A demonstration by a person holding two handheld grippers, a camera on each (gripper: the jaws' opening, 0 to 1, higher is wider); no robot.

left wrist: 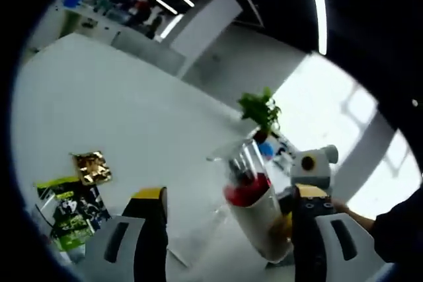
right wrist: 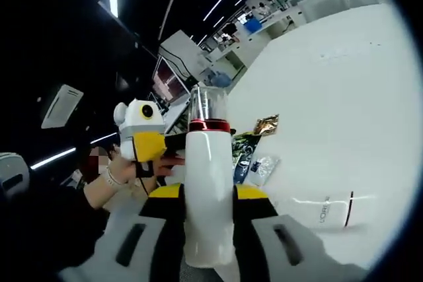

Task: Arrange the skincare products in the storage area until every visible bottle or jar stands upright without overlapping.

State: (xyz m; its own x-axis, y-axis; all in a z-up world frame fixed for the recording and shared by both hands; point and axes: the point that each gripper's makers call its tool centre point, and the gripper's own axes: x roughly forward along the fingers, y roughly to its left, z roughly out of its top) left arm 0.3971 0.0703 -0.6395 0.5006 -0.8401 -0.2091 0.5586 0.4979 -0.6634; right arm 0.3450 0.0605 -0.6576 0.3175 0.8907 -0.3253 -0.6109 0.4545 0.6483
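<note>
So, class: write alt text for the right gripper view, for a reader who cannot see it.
The right gripper is shut on a white bottle with a red band and clear cap, held above a white table. The left gripper, in a person's hand, is at left; foil sachets lie behind.
</note>
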